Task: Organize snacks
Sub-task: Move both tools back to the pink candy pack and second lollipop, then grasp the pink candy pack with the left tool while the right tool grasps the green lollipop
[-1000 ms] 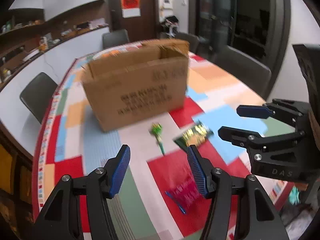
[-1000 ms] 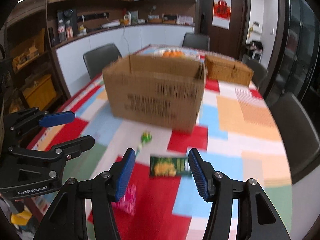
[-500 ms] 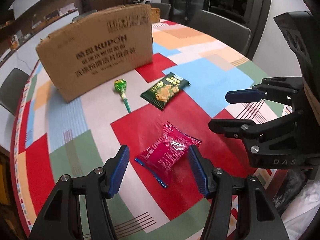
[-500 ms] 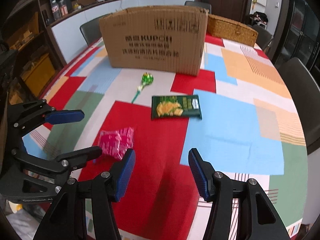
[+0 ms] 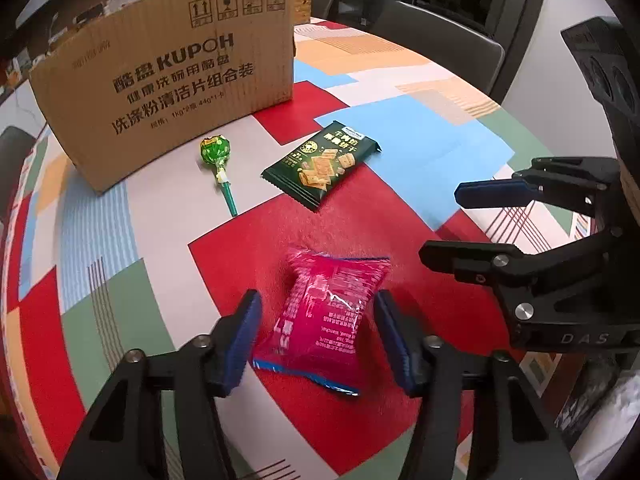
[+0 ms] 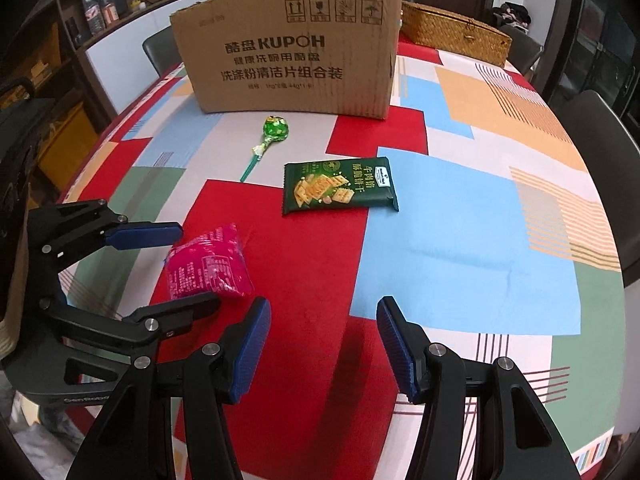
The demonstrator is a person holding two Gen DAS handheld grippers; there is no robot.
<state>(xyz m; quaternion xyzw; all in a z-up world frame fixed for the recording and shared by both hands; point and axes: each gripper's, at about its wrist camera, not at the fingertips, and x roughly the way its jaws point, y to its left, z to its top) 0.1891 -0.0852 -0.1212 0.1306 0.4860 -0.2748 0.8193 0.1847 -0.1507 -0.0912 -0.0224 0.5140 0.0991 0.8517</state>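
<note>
Snacks lie loose on the patchwork table (image 6: 460, 240): pink packet (image 5: 326, 320) between our left gripper (image 5: 318, 344) pads, green cracker pack (image 5: 322, 162) at twelve o'clock from it, lollipop (image 5: 218, 156) at eleven, cardboard box (image 5: 168, 68) behind. We judge the pick-up step is underway. Left jaws have just been closing, not yet pressing; right gripper (image 6: 320, 344) hangs half-open, empty. Next we must close squarely, then lift.

Left gripper (image 5: 318, 336) closing, right gripper (image 6: 320, 344) agape

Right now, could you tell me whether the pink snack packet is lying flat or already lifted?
Flat: the pink snack packet rests on the tablecloth between the left gripper's jaws.
</note>
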